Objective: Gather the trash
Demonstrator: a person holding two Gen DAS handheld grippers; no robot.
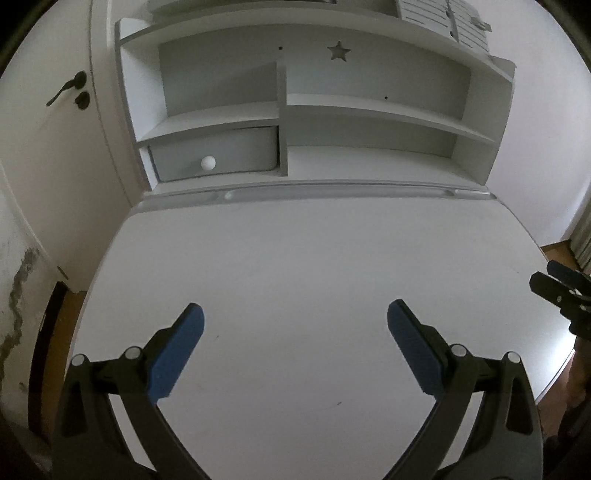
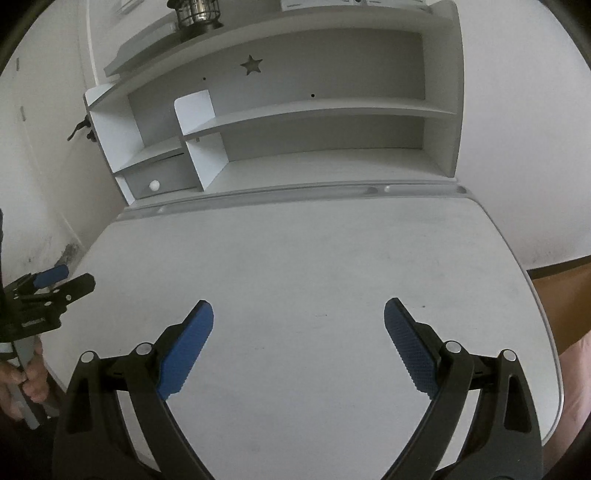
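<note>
Over the bare white desk (image 1: 295,266), both grippers hung with nothing between their blue pads.

From where I stood, the left gripper (image 1: 295,350) and the right gripper (image 2: 298,347) each had their jaws spread wide and held nothing. No trash showed anywhere on the desktop in either wrist view, nor on the shelves of the hutch (image 1: 369,107) at twelve o'clock; whatever was to be collected lay out of sight, so I could not tell where it was. A closed drawer with a white knob (image 1: 208,163) sat at about eleven o'clock, and a caged lantern (image 2: 197,14) stood on top of the hutch. To my mind the sensible thing was to sweep the cameras around first, toward the floor at three and nine o'clock, keeping both jaws apart and well off the desk edge until a target appeared.
</note>
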